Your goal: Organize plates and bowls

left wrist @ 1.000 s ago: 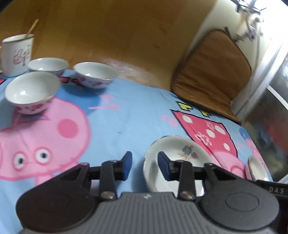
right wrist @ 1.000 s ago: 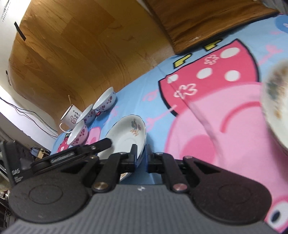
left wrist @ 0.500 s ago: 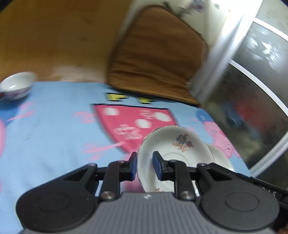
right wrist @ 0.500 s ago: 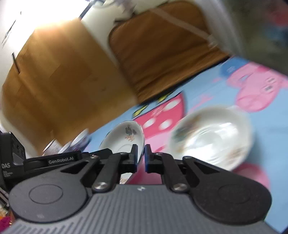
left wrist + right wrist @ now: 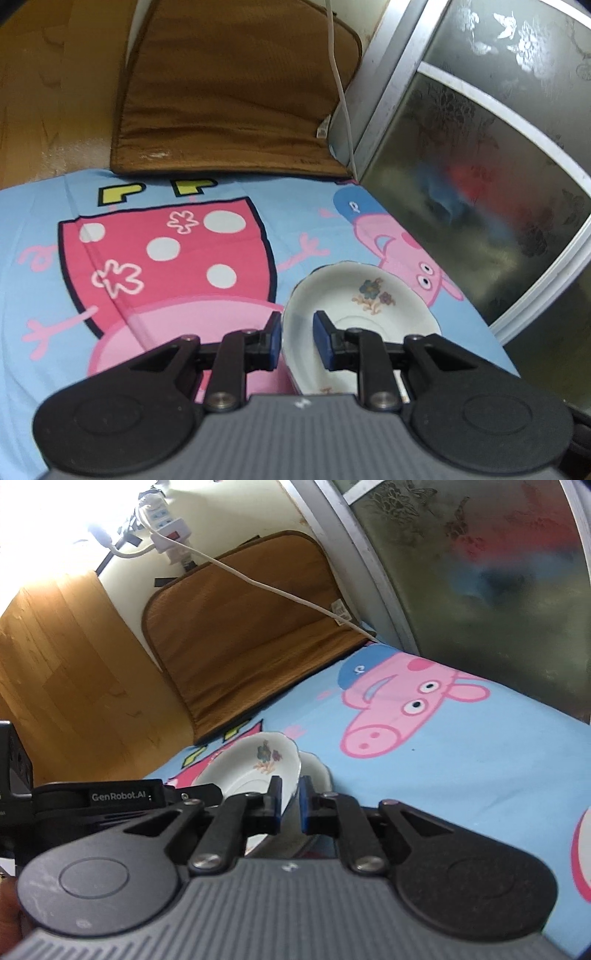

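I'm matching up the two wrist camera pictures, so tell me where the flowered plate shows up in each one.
Left wrist view: the flowered plate sits low and right of centre, its rim between the left tongs.
Right wrist view: the same plate is low and left of centre, its edge between the right tongs.
Shared landmark: the brown cushion stands against the wall behind the plate in both.

A blue cartoon-pig sheet (image 5: 44,229) covers the bed. A brown pad (image 5: 221,96) lies at its far edge, and a second plate (image 5: 317,775) rests near the right edge.
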